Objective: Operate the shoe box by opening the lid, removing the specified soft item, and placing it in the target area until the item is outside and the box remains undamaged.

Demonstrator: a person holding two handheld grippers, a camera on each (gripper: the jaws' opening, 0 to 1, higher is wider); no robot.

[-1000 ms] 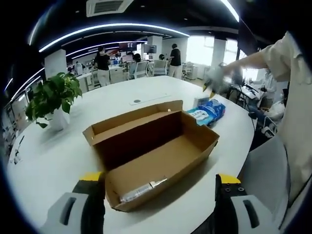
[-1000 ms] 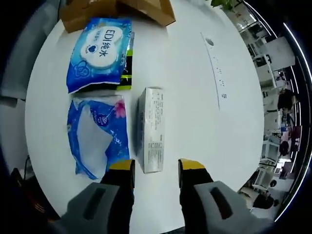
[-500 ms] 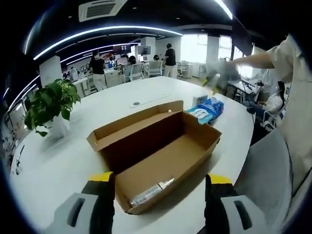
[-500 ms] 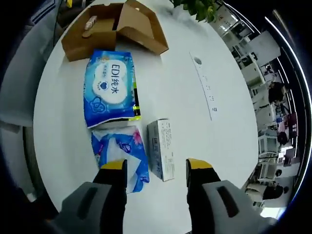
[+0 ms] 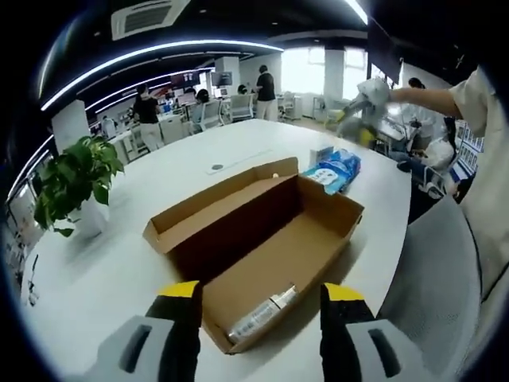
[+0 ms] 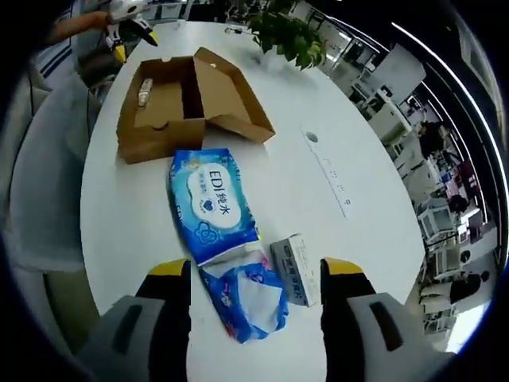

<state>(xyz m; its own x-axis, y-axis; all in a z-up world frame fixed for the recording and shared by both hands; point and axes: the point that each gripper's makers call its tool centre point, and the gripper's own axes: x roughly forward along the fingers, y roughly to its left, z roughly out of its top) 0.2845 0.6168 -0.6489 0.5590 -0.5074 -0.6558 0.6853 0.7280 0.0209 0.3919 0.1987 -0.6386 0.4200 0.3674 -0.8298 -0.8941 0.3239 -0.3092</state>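
Brown cardboard shoe box lies open; shiny blue soft pack at 6 o'clock; left gripper and right gripper gape wide, empty.

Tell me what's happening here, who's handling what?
A person holds a gripper in each hand at a white table. The shoe box sits open, lid folded back, with a small tube-like item lying at one end inside. The left gripper hovers at that end, jaws open and empty. The right gripper hangs, also open and empty, above two blue soft packs and a small carton lying outside the box.
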